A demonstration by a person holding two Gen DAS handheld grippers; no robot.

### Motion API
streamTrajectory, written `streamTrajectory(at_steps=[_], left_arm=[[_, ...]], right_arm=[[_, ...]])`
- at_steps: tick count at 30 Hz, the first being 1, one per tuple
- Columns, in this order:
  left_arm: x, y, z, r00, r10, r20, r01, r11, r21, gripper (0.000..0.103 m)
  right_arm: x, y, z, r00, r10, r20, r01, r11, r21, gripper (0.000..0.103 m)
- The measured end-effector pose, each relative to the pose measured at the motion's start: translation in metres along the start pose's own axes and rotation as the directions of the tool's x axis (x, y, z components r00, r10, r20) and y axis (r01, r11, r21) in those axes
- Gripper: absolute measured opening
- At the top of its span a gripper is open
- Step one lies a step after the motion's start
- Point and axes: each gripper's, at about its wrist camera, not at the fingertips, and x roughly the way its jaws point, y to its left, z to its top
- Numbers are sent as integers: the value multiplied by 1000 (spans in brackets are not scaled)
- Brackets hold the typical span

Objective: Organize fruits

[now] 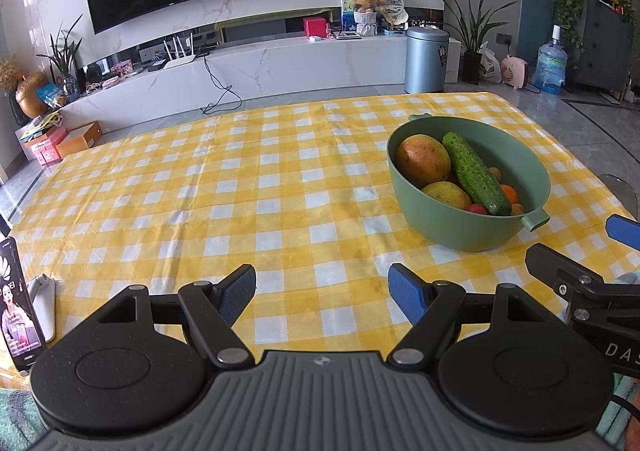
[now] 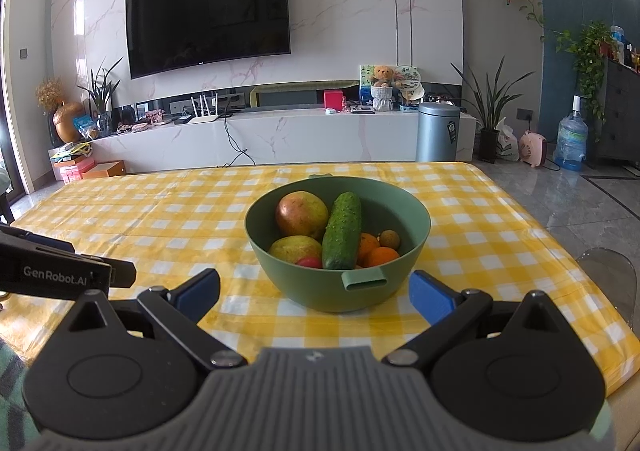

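Observation:
A green bowl (image 1: 420, 211) (image 2: 312, 291) stands on the yellow checked tablecloth (image 1: 240, 191) (image 2: 160, 211). It holds a reddish mango (image 1: 422, 161) (image 2: 301, 213), a yellow-green mango (image 1: 446, 194) (image 2: 295, 248), a cucumber (image 1: 476, 173) (image 2: 342, 231), oranges (image 2: 380, 256), a small red fruit (image 2: 309, 262) and a small brown round fruit (image 2: 389, 238). My left gripper (image 1: 322, 291) is open over bare cloth, left of and nearer than the bowl. My right gripper (image 2: 316, 293) is open, its fingers either side of the bowl's near wall, nothing held.
A phone (image 1: 18, 303) on a white stand sits at the table's left edge. The right gripper's body (image 1: 580, 287) shows at the right of the left wrist view. Beyond the table are a TV console (image 2: 280, 135), a metal bin (image 2: 438, 131) and a clear chair (image 2: 612, 275).

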Motion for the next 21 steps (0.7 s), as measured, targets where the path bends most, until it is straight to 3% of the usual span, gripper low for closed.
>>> streamTrajectory(at_steps=[21], left_arm=[[-8, -2, 3, 1000, -16, -5, 16, 1000, -8, 89]], right_arm=[[0, 1, 0, 1000, -6, -3, 6, 1000, 2, 97]])
